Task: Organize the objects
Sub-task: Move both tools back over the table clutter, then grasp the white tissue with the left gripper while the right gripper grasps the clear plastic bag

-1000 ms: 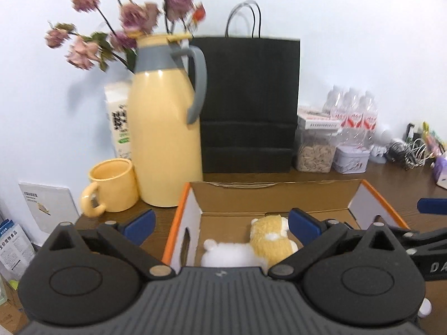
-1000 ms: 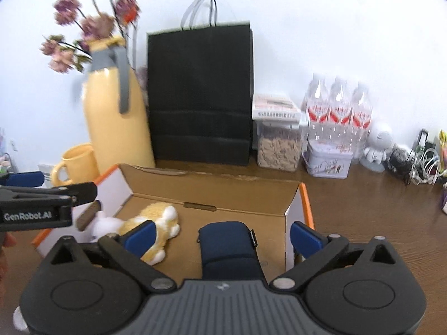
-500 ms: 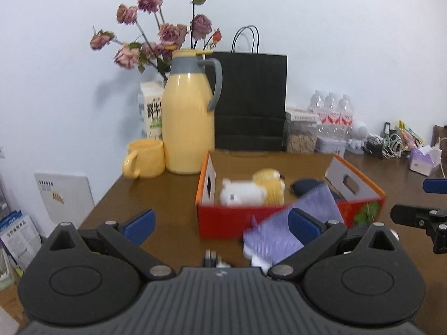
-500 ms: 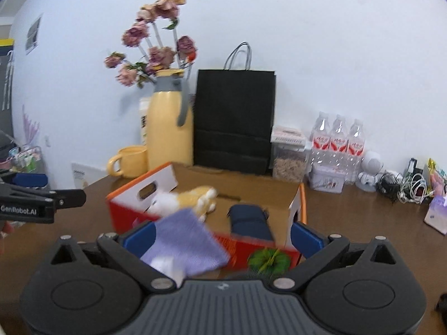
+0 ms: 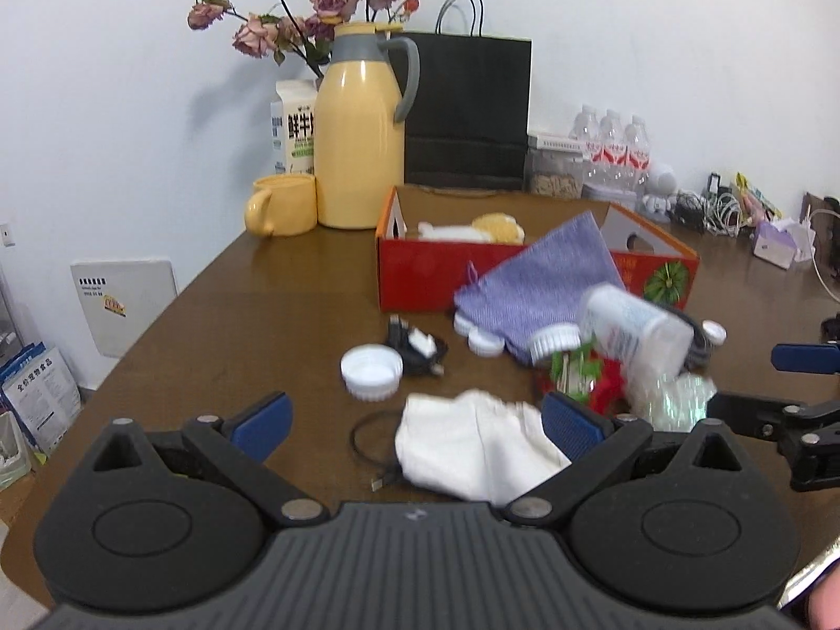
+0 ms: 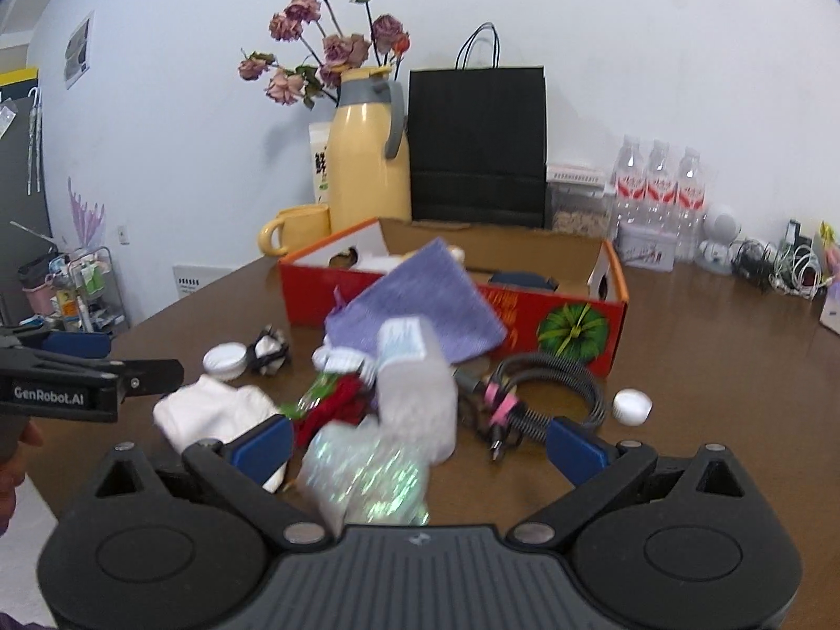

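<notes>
The left gripper [image 5: 415, 422] has its jaws spread wide, with the white cloth [image 5: 475, 449] low in the frame between them. The right gripper [image 6: 417, 441] is equally wide, framing a glittery wrapper [image 6: 367, 478] and a clear bottle [image 6: 417, 394] at centre. The red box [image 6: 525, 315] sits mid-frame behind a purple cloth [image 6: 420, 304]. At left, the other tool reads "GenRobot.AI".
</notes>
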A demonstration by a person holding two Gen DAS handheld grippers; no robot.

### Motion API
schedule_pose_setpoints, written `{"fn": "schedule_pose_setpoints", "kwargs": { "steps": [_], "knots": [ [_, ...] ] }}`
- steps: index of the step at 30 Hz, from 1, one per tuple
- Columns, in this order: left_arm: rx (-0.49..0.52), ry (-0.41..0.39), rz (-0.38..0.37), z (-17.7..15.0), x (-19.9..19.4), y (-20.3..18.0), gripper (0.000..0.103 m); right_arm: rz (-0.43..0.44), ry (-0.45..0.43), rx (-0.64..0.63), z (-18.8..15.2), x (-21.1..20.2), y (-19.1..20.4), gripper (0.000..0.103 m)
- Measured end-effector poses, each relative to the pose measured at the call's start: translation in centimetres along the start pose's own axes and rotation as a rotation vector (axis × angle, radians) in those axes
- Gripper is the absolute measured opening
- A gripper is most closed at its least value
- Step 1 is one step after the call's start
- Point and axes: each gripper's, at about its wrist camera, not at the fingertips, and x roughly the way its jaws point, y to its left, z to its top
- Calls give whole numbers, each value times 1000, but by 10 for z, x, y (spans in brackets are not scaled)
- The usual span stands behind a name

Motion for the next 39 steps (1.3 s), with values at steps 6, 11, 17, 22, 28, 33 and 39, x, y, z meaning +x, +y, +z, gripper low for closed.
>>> {"fn": "schedule_pose_setpoints", "kwargs": {
  "steps": [6, 11, 17, 22, 28, 33, 39],
  "knots": [
    [-3, 26, -1, -10, 0, 1, 103, 15, 38, -11, -13, 11, 9, 103],
    [-3, 34, -3, -12, 1, 3, 103, 23, 48, -9, -16, 24, 12, 101],
    [-6, 43, -4, -13, 3, 3, 103, 58, 73, 2, -18, 32, 13, 52],
    [-3, 49, -8, -15, 4, 0, 103, 80, 42, 10, -19, 25, 11, 38],
    [2, 61, -10, -16, 8, -4, 103, 69, 7, 10, -20, 16, 8, 37],
    [21, 77, -18, -16, 15, -14, 103, 37, -17, 21, -20, 9, 0, 37],
    [49, 95, -36, -10, 29, -31, 103, 14, -28, 44, -23, 5, -12, 38]
  ]
}}
